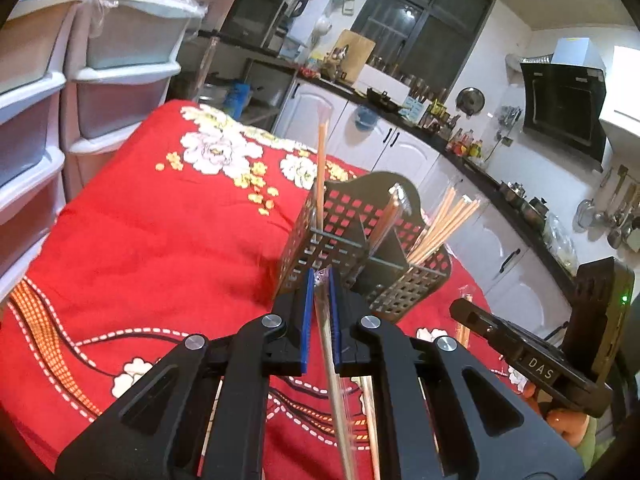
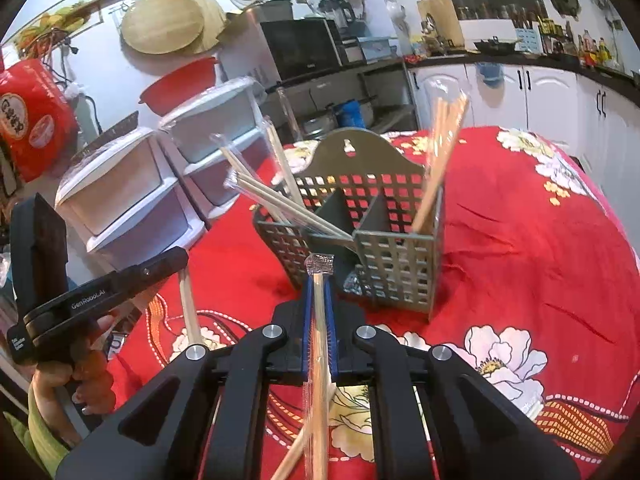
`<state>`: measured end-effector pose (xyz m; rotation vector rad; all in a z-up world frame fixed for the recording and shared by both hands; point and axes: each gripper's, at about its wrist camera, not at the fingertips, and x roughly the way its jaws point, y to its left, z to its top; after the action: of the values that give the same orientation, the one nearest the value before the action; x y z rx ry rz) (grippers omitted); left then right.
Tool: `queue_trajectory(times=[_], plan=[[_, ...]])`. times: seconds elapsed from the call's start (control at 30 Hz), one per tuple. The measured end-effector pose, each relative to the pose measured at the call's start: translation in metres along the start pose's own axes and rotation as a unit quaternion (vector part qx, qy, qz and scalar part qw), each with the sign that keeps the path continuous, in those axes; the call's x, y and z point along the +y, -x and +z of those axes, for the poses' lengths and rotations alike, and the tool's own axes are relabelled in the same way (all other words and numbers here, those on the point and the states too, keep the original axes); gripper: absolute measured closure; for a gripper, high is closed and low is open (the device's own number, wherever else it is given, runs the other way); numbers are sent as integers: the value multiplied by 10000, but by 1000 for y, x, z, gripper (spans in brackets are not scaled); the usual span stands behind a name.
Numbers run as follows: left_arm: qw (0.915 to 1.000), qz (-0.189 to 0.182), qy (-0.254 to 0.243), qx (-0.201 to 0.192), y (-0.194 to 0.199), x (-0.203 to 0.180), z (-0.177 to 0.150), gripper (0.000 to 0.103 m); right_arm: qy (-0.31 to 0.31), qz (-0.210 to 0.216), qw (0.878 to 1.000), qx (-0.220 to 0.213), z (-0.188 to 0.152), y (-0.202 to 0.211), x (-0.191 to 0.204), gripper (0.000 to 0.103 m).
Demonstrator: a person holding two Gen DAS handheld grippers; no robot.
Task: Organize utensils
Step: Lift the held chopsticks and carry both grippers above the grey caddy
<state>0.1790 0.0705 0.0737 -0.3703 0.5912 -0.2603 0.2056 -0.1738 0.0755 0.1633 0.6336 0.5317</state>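
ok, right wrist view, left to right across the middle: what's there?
Left gripper → white drawer units → leaning wrapped chopsticks → grey utensil caddy → upright chopstick bundle → red floral tablecloth.

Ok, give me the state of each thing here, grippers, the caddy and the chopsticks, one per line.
Left gripper: shut on a wrapped chopstick pair.
Right gripper: shut on another wrapped pair.
Utensil caddy: upright on the red tablecloth, middle compartment looks empty.
Chopsticks in caddy: leaning in the end compartments.
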Motion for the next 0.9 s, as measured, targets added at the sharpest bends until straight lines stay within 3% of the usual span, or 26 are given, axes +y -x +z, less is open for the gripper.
queue_trajectory(times=[0.4, 0.9], plan=[[9990, -251, -88, -360, 21, -14, 21, 100, 138, 11, 9984, -540, 19, 30, 12, 97], [9951, -597, -442, -659, 32, -54, 44, 100, 89, -195, 9933, -1134, 39, 63, -2, 97]])
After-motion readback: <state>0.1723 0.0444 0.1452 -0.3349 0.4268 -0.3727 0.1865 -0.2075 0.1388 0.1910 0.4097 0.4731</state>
